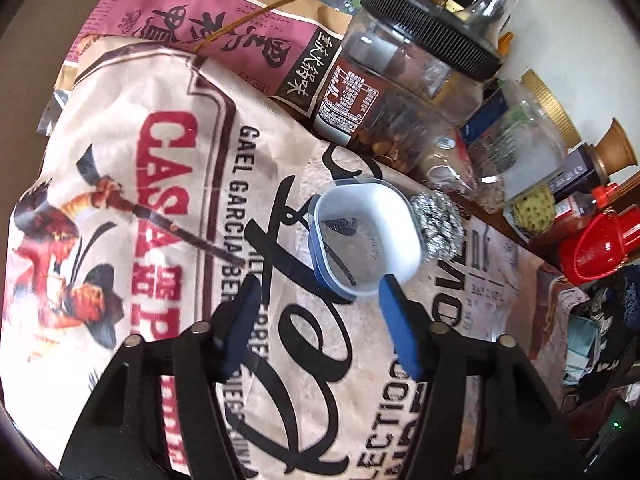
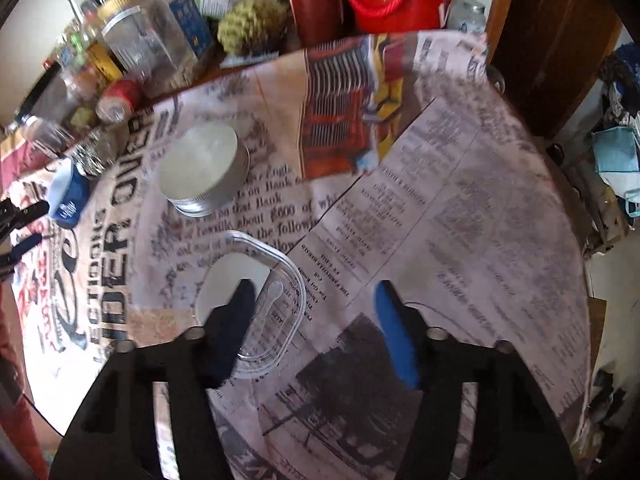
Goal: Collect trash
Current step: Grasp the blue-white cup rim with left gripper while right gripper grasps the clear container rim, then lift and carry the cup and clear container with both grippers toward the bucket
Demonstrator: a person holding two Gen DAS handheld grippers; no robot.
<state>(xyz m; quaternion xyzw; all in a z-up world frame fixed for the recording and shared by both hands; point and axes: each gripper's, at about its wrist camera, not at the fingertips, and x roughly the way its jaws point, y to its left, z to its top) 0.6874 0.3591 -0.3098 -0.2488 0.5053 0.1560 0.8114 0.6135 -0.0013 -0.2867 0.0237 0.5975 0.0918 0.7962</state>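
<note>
Pointing steeply down with jaws parted and empty, the left gripper (image 1: 316, 292) nears the small blue-rimmed tub (image 1: 366, 236) while the right gripper (image 2: 314, 300) straddles the clear lid (image 2: 256, 300) on the newsprint-patterned tablecloth (image 2: 460, 208), apparently lining up grasps.

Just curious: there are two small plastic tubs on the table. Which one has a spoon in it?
The clear tub, flat under the right claw, holds a small clear spoon. The blue-rimmed white tub by the steel scourer shows none.

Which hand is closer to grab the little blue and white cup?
Left. The left gripper is right by the cup, one finger at its rim. The right gripper is over the clear lid.
</note>
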